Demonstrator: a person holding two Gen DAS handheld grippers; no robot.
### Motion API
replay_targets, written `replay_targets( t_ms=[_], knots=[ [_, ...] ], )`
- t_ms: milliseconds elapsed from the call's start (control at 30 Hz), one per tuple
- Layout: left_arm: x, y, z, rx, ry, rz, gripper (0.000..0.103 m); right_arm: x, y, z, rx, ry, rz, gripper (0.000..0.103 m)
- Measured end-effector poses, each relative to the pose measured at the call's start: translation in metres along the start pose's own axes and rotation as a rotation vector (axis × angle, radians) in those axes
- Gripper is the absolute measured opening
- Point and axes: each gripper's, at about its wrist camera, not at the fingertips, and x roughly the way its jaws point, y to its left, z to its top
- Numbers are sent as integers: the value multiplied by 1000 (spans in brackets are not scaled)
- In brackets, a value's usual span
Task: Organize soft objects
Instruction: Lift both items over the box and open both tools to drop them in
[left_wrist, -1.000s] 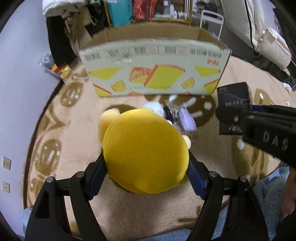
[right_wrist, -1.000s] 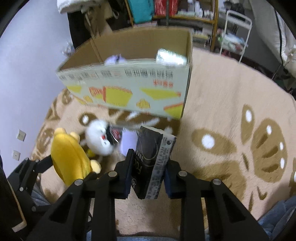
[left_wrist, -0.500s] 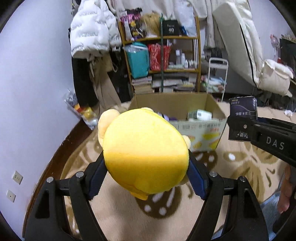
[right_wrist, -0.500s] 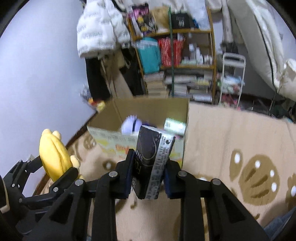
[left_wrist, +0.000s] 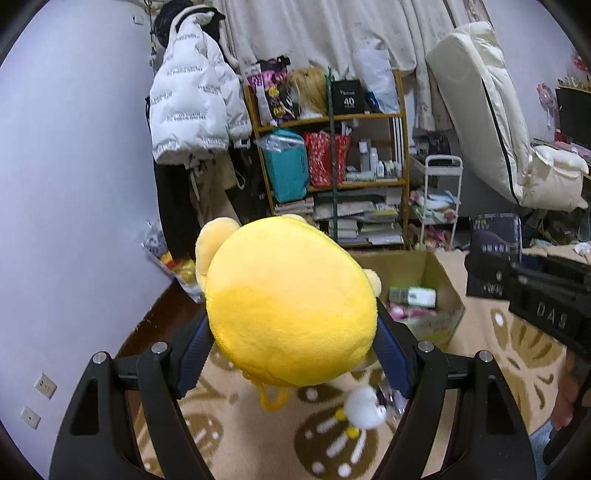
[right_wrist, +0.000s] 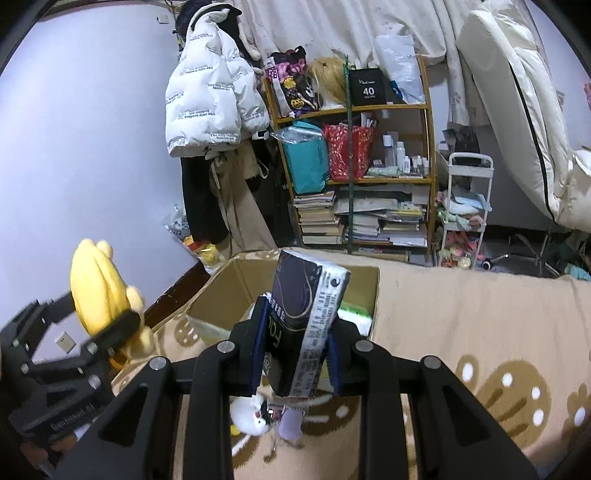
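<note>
My left gripper (left_wrist: 291, 343) is shut on a round yellow plush toy (left_wrist: 291, 310) and holds it high above the rug; it also shows in the right wrist view (right_wrist: 96, 291). My right gripper (right_wrist: 295, 354) is shut on a black tissue pack (right_wrist: 306, 317), held upright in the air; the pack shows at the right of the left wrist view (left_wrist: 493, 254). An open cardboard box (right_wrist: 221, 291) stands on the rug ahead and below, with several items inside (left_wrist: 412, 295). A small white plush (right_wrist: 251, 419) and a lilac item (right_wrist: 290, 424) lie on the rug below.
A beige rug with brown paw prints (right_wrist: 480, 332) covers the floor. A cluttered wooden shelf (right_wrist: 354, 173), a white cart (right_wrist: 465, 206), a hanging white jacket (right_wrist: 210, 96) and a folded mattress (right_wrist: 524, 110) stand behind the box. A wall (left_wrist: 66, 184) is at the left.
Both grippers have risen well above the rug with their loads. The box now lies lower and farther away, and the shelf and wall have come into view.
</note>
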Motion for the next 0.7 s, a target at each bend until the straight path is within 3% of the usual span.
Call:
replay_targets(
  t_ms=[367, 700],
  knots=[
    [31, -2, 39, 27, -56, 35, 78, 18, -5, 21, -37, -7, -15, 29],
    [68, -12, 25, 51, -34, -5, 78, 54, -20, 30, 18, 8, 33, 29]
  ],
)
